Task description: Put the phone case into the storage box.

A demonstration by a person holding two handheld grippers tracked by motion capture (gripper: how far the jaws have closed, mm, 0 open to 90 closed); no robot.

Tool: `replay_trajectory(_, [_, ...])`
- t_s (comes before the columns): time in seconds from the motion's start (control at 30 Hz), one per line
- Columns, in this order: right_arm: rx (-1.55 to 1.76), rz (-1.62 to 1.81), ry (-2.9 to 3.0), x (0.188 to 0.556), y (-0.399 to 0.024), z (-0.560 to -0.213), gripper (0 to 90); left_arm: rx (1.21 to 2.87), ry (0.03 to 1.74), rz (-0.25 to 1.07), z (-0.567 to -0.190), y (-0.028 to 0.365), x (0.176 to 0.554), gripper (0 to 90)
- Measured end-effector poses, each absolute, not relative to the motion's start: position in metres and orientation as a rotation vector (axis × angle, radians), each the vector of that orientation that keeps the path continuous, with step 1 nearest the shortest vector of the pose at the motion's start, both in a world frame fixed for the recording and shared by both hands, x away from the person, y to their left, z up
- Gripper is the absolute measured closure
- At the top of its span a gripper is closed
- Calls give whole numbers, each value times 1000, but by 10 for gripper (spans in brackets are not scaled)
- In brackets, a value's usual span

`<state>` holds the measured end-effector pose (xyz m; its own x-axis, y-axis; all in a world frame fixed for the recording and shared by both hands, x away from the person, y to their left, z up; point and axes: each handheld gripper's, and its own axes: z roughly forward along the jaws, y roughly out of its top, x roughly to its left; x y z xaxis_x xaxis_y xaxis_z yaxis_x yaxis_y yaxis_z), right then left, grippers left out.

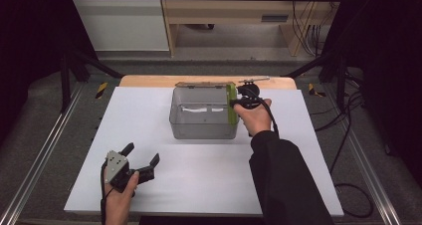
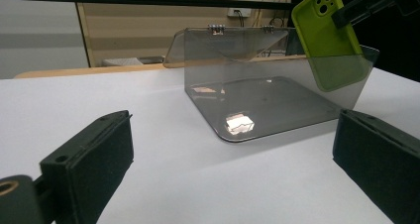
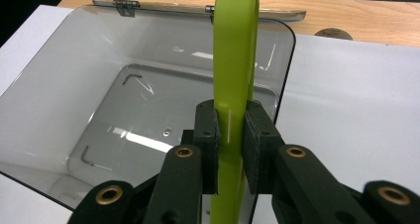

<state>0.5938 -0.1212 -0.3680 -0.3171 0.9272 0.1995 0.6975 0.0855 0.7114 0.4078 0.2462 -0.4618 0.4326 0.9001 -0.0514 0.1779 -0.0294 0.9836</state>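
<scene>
My right tongs (image 3: 230,135) were squeezed tight on the green phone case (image 3: 235,60). My left tongs (image 1: 142,161) were wide open with nothing in them. They sat low over the near left part of the table, well apart from the box.

The biggest thing was the white table (image 1: 199,175). It had a strip of wood (image 1: 149,80) showing along the far edge.

Next was the see-through grey box (image 1: 204,128), in the middle of the table, a bit toward the far side. Its lid (image 1: 204,84) was flipped open toward the far side. The inside of the box looked empty.

The smallest thing was the phone case. I held it standing on its thin edge. It was at the right end of the box, with its lower part dipped down inside the wall. In the left gripper view I saw its bottom half (image 2: 341,70) through the grey wall.

I think the job was to put the case in the box. The picking up was done. The case was partly in. I still had to lower it, let go, and maybe shut the lid.
</scene>
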Motion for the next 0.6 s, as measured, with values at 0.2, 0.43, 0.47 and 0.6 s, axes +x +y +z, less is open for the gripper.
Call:
replay_trajectory(0.2, [1617,1063,2080,594,-120,-369,785,1515,994,766,-462,246,408,21])
replay_trajectory(0.43, [1623,1059,2092,594,-119,-370,784,1518,993,764,-462,246,408,21])
replay_trajectory(0.47, [1627,1059,2094,594,-119,-370,784,1518,992,763,-462,245,408,21])
replay_trajectory(0.6, [1638,1067,2094,595,-120,-371,784,1520,989,764,-462,245,408,21])
